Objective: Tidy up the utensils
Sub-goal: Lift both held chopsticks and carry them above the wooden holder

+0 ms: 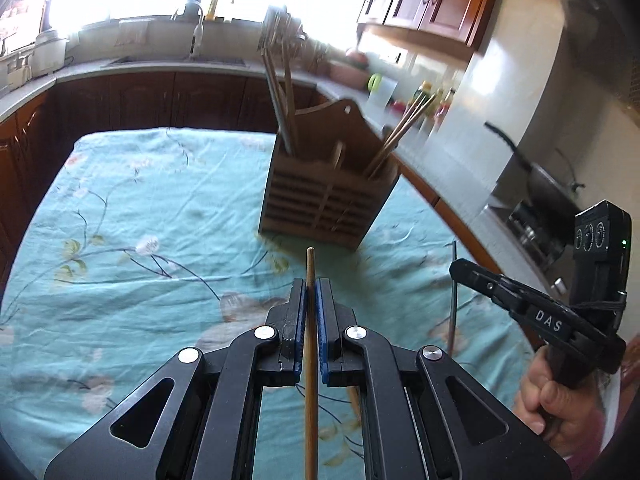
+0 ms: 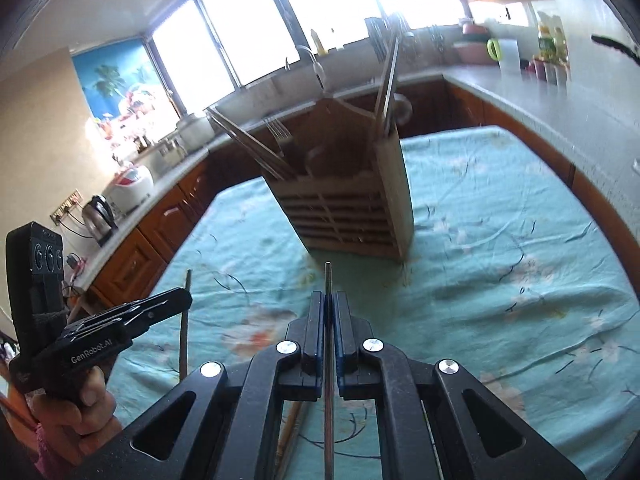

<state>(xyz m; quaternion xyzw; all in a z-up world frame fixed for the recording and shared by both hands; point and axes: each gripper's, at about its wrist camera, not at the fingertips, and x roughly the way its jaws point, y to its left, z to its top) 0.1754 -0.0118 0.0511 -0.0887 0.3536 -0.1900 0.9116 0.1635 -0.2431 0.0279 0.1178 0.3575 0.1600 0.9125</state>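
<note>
A wooden slatted utensil holder point(image 1: 329, 200) stands on the teal floral tablecloth, with metal utensils in its left compartment and wooden chopsticks point(image 1: 400, 136) in its right one. It also shows in the right wrist view point(image 2: 352, 216). My left gripper point(image 1: 311, 288) is shut on a wooden chopstick point(image 1: 310, 360), tip pointing at the holder. My right gripper point(image 2: 328, 300) is shut on a thin metal chopstick point(image 2: 328, 380), also pointing at the holder. The right gripper shows in the left wrist view point(image 1: 456, 268), the left gripper in the right wrist view point(image 2: 186, 296).
The tablecloth point(image 1: 140, 200) covers the table. More wooden sticks point(image 2: 292, 432) lie on the cloth below my right gripper. Kitchen counters point(image 2: 540, 92) wrap around the table, with a kettle point(image 2: 98, 216), a rice cooker point(image 2: 130, 184) and a pan point(image 1: 548, 184) on the stove.
</note>
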